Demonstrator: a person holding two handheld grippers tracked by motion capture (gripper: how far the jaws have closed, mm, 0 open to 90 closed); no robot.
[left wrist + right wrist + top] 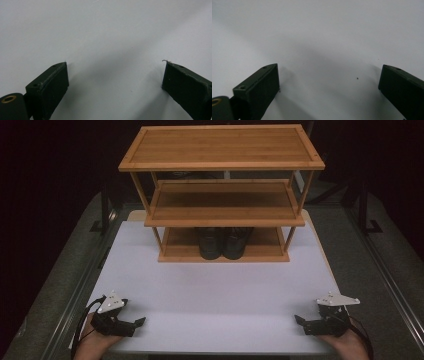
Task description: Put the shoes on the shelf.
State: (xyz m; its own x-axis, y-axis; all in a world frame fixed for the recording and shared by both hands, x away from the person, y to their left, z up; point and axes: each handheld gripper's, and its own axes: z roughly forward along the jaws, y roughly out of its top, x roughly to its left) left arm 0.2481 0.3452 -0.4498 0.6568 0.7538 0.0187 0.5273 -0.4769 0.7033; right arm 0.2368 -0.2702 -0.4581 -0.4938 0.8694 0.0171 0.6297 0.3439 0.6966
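Your left gripper [141, 322] rests at the near left corner of the white table [215, 290], jaws spread wide with nothing between them; in the left gripper view the two black pads frame bare white surface. Your right gripper [298, 319] mirrors it at the near right corner, also released and empty, its tips turned inward toward the middle of the table.

Between you and the work lies an open stretch of tabletop. Beyond it, at the far edge, stands a three-tier bamboo rack [222, 195], its long side facing you. The two upper shelves are bare. On the bottom shelf sits a pair of dark shoes [224, 243], side by side and touching, toes toward you, heels hidden under the middle shelf.

The relation that matters: the shoes lie straight ahead on the table's centre line, well apart from both grippers and about equally far from each, so neither hand has a clear advantage. Each shoe's long axis runs front to back, away from you, so I'd judge you will have to reach in low under the middle shelf and close across the shoe's width.
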